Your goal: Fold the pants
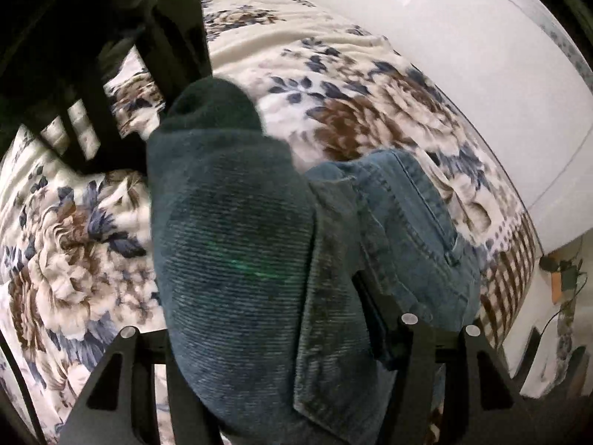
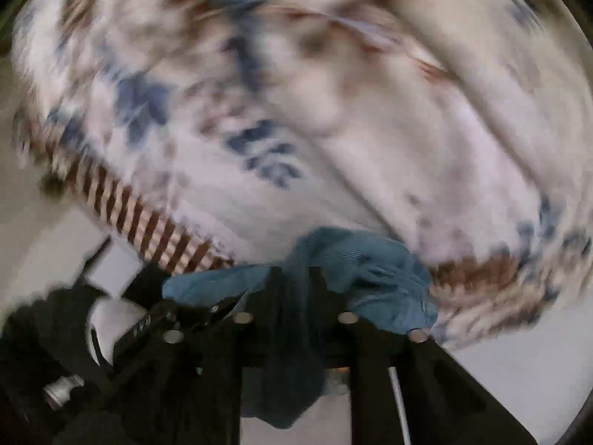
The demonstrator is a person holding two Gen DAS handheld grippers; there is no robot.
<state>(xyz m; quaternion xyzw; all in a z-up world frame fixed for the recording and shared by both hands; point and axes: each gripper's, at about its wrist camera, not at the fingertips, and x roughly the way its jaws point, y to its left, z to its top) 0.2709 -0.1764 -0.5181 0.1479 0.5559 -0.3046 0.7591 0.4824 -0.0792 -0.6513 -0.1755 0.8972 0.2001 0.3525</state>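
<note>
Over the bed [image 1: 370,59], with its floral cover spread wide, both grippers have denim in them. Through the left wrist view the pants [image 1: 237,244] bulge up right in front of the lens, a thick dark-blue bundle rising between the fingers of the left gripper [image 1: 267,333]. Its jaws stand partway apart with that bunched cloth filling the gap, so it looks to be clamped on a fat wad of fabric, though the contact itself is hidden behind the bundle. To the right of it a lighter stretch of the jeans, with a stitched seam and a pocket edge, drapes down towards the blanket.

Across in the right wrist view everything is smeared with blur. The right gripper [image 2: 296,289] has its jaws pressed nearly together, pinching a thin fold of the blue fabric [image 2: 355,267], which spills out either side of the fingers. Beyond it lie the cover and its striped border, near the bed's edge.

My read: this is the lift-and-carry part of a fold, the pants gathered and held off the bed in two spots. What comes next calls for drawing the two grips apart to pull the cloth taut, then lowering one end over the other so the edges line up. The left side's bulky bunch could leave a lumpy crease.
</note>
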